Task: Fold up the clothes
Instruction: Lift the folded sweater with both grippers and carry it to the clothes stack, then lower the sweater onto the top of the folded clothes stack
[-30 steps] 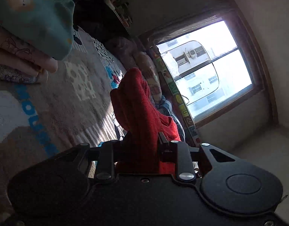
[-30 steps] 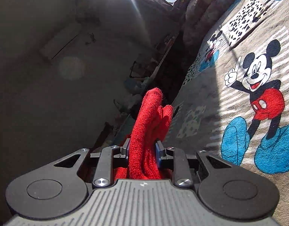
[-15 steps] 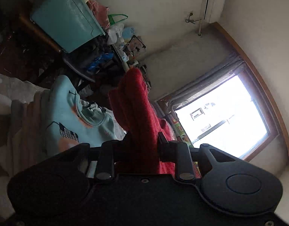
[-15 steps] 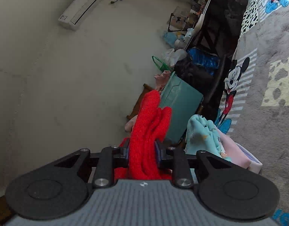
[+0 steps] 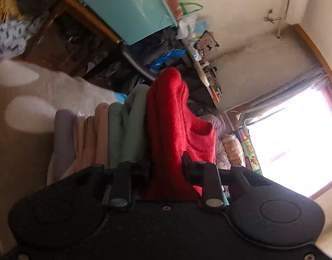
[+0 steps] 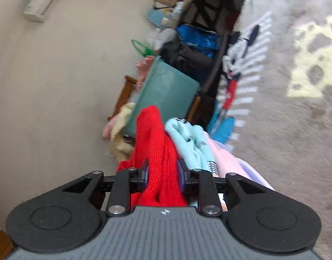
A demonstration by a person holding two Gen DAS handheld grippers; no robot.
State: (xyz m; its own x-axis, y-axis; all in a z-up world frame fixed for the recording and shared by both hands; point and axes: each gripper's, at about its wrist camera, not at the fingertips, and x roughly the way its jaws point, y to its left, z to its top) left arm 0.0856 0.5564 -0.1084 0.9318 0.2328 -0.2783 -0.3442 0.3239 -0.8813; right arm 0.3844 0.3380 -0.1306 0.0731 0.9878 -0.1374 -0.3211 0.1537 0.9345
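Two grippers are both clamped on the same red sweater (image 5: 176,127). Your left gripper (image 5: 166,169) has its jaws pinched narrow around a thick fold of the knit, which rises up in front of the camera and drapes to the right. Your right gripper (image 6: 162,171) grips another bunched fold between its blue-lined pads (image 6: 180,174), jaws equally narrow.

In the left view the sweater sits right against a stack of folded clothes (image 5: 101,134): green, peach and lilac layers seen edge-on, resting on the patterned blanket (image 5: 25,151). In the right view the same stack shows a pale blue top (image 6: 187,143) uppermost, with pink and lilac pieces beneath, and the sweater touches the blue top's left side.

Beyond the stack stands a teal bin (image 5: 127,6) on a wooden frame (image 5: 90,19), with a green-handled bag (image 6: 142,49) and blue bags (image 6: 198,39) near it along the wall. A bright window (image 5: 295,138) fills the right of the left view. The right view is blurred toward the blanket.
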